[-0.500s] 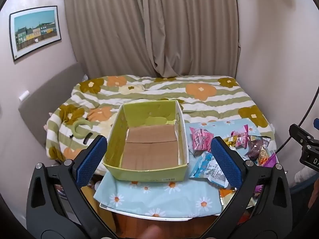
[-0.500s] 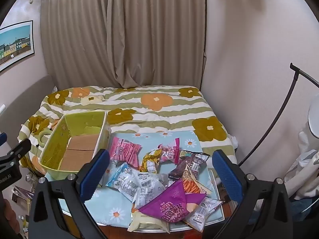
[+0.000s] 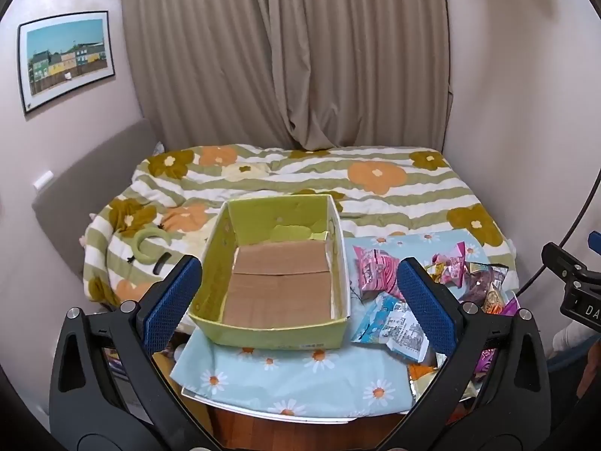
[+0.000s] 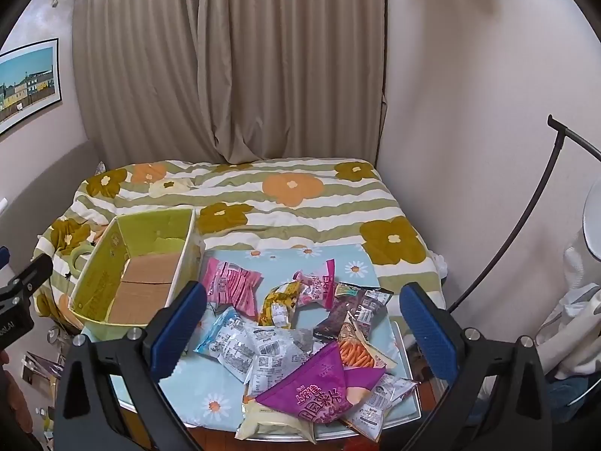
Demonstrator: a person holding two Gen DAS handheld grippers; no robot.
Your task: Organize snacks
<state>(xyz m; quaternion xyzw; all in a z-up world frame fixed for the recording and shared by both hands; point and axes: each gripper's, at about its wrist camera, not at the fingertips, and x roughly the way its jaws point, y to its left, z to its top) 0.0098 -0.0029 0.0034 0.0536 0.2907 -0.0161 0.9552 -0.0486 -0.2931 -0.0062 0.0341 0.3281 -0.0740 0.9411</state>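
An empty yellow-green cardboard box (image 3: 263, 332) with a brown bottom sits on the left of a table covered with a light-blue daisy cloth (image 3: 300, 376). It also shows in the right wrist view (image 4: 94, 285). A pile of snack packets lies to its right: a pink packet (image 4: 231, 287), a blue-white packet (image 4: 233, 342), a yellow packet (image 4: 278, 302), a dark packet (image 4: 353, 312) and a purple bag (image 4: 319, 394). My left gripper (image 3: 300, 302) is open and empty, held above the box. My right gripper (image 4: 300, 327) is open and empty, held above the packets.
A bed with a flower-striped quilt (image 4: 293, 195) lies behind the table, with a curtain (image 3: 285, 56) beyond. A wall stands close on the right (image 4: 469, 112), with a black curved stand (image 4: 526, 225). A green ring (image 3: 144, 242) lies on the quilt left of the box.
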